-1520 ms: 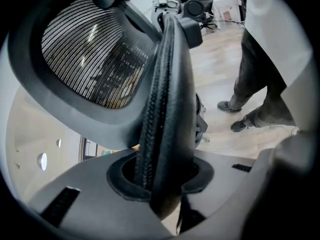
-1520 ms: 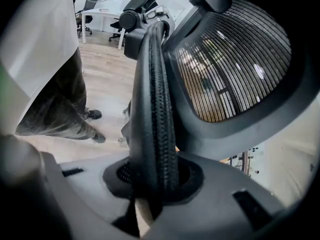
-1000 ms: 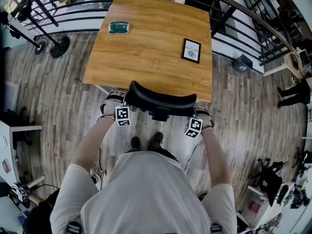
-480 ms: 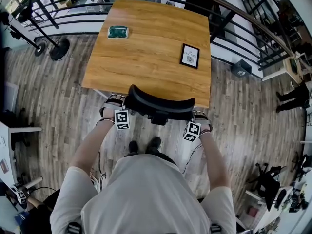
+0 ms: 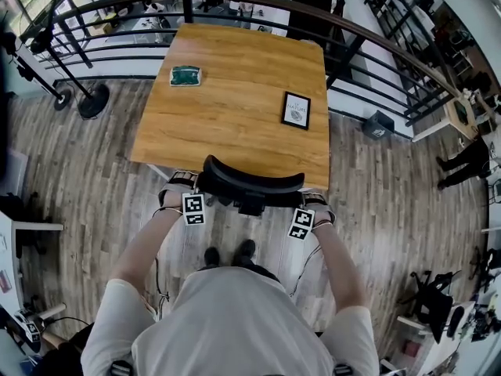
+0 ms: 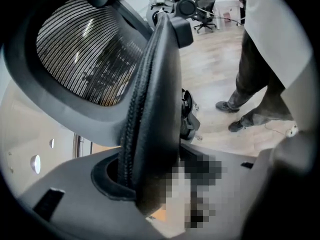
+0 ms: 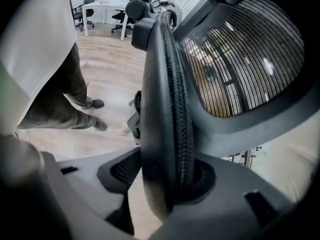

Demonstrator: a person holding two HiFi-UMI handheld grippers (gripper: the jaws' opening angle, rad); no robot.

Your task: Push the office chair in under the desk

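The left gripper (image 5: pixel 186 198) sits at the left end of the curved black back of the office chair (image 5: pixel 250 183), just below the middle of the head view. In the left gripper view its jaws are opening. The padded side edge of the chair's back stands between them, and a gap shows on the right of that edge, so the hold is released.

The chair stands at the near edge of the wooden table (image 5: pixel 235 131), the top of its back overlapping that edge in the picture. Its seat cannot be seen from above. On the table, a small green object (image 5: pixel 185 75) lies toward the upper left and a framed card (image 5: pixel 295 110) lies right of centre. The person's shoes (image 5: pixel 227 254) stand on the plank floor (image 5: pixel 391 202) just below the chair.

The right gripper (image 5: pixel 310 210) is at the right end of the chair's back. In the right gripper view its jaws are opening too. The padded edge stands between them, with open space on its left, so this hold is also released.
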